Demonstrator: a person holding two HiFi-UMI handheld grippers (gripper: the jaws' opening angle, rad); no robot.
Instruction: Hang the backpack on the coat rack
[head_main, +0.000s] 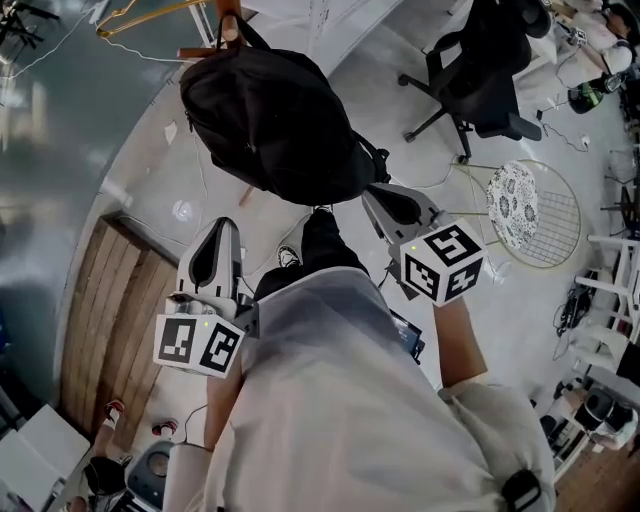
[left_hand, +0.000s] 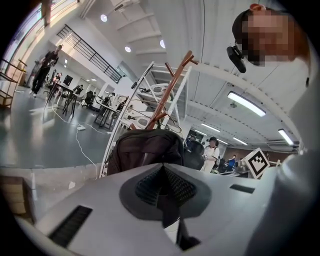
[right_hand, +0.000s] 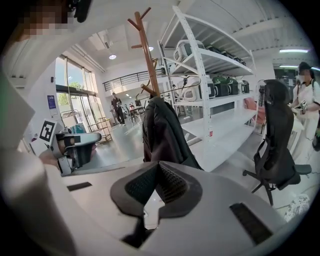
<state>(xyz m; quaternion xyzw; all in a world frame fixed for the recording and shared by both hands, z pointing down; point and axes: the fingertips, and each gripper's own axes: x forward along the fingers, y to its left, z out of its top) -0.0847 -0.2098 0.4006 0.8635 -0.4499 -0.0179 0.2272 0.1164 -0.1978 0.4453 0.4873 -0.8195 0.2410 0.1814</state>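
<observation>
A black backpack (head_main: 272, 118) hangs by its top loop from the brown wooden coat rack (head_main: 231, 22), and neither gripper touches it. In the head view my left gripper (head_main: 221, 232) is below the bag at the left, its jaws together and empty. My right gripper (head_main: 376, 195) sits just off the bag's lower right corner, also shut with nothing in it. The left gripper view shows the backpack (left_hand: 145, 146) beyond the closed jaws (left_hand: 162, 171), under the rack's pegs (left_hand: 176, 75). In the right gripper view the backpack (right_hand: 161, 131) hangs on the rack pole (right_hand: 146, 52) ahead of the closed jaws (right_hand: 159, 171).
A black office chair (head_main: 478, 62) stands to the right of the rack, with a round wire frame (head_main: 530, 212) on the floor near it. A wooden platform (head_main: 108, 318) lies at the left. White shelving (right_hand: 207, 75) stands behind the rack. Several people stand far off in the hall.
</observation>
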